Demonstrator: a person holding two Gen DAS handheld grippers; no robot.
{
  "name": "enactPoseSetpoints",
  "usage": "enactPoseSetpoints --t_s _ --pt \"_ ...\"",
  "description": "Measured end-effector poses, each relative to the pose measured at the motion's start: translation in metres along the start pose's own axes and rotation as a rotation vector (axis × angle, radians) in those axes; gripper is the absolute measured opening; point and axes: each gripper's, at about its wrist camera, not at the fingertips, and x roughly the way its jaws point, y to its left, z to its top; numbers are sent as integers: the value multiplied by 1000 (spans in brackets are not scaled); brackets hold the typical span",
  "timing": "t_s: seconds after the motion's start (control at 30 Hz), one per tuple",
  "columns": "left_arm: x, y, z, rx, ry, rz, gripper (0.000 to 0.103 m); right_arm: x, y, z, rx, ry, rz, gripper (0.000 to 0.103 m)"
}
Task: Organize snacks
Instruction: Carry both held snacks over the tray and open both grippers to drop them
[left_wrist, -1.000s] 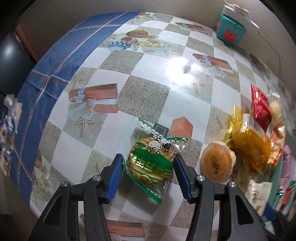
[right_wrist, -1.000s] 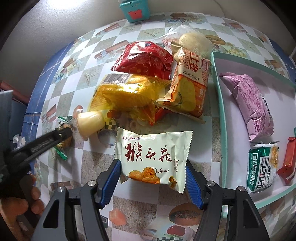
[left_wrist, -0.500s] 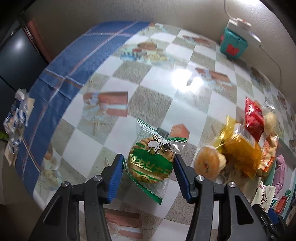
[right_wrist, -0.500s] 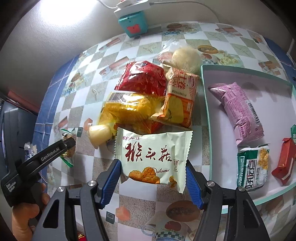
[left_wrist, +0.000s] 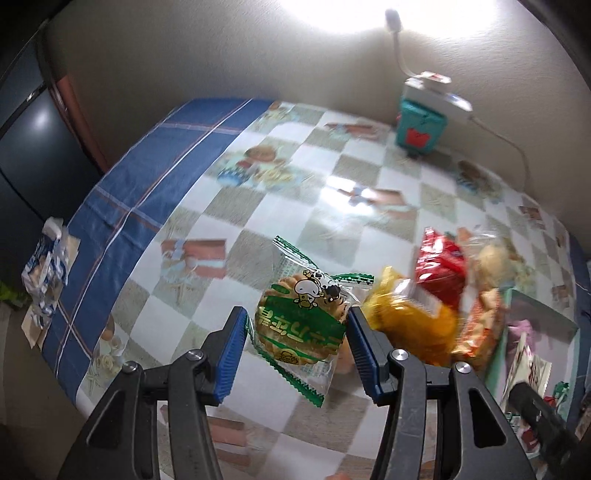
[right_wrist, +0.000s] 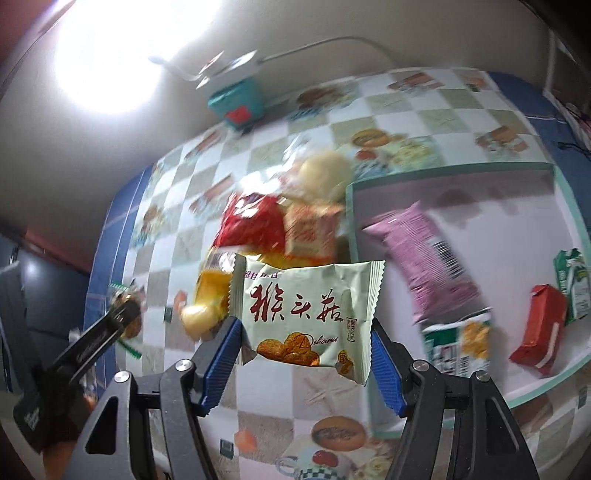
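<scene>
Left wrist view: the left gripper (left_wrist: 295, 341) has its jaws clamped on a green-banded cookie packet (left_wrist: 301, 325), held above the checkered table (left_wrist: 258, 199). Right wrist view: the right gripper (right_wrist: 306, 354) grips a pale biscuit packet (right_wrist: 306, 310) above the table, beside the teal-rimmed tray (right_wrist: 569, 218) of snacks.

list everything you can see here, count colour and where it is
round cracker pack: 1, green and clear, in left claw
biscuit pack: 1, pale green, in right claw
loose snack pile: several, red, orange, yellow, cream, on the tablecloth left of the tray
tray: 1, teal rim, right side
purple packet: 1, in tray
green-and-white packs: 2, in tray
red pack: 1, in tray
teal box: 1, by the wall
tablecloth: 1, checked, blue border
claws: 2, black with blue pads
</scene>
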Motion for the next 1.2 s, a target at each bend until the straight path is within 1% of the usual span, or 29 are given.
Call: enactPoseSetpoints --t_s 0.23,0.4,0.63,0.77,0.93,1.03,1.2 --pt "-19 -37 -2 65 -33 -47 56 -23 -46 19 98 -90 -95 70" --pt "-28 -72 -8 136 -47 -77 56 -36 -75 30 155 -132 -115 70" --pt "-36 -117 -18 221 -49 -113 56 -33 -107 35 222 -115 -136 70" --pt "-36 -147 -26 276 -30 -141 56 -34 -123 34 253 -104 -138 70" --pt "-36 -177 -35 332 -12 -174 57 -40 -140 34 277 -112 -203 71" --pt "-35 -196 -40 366 0 -210 57 -48 -155 35 317 -124 -247 71" --pt "-33 -229 -51 432 13 -255 57 -57 -176 35 379 -135 -284 71"
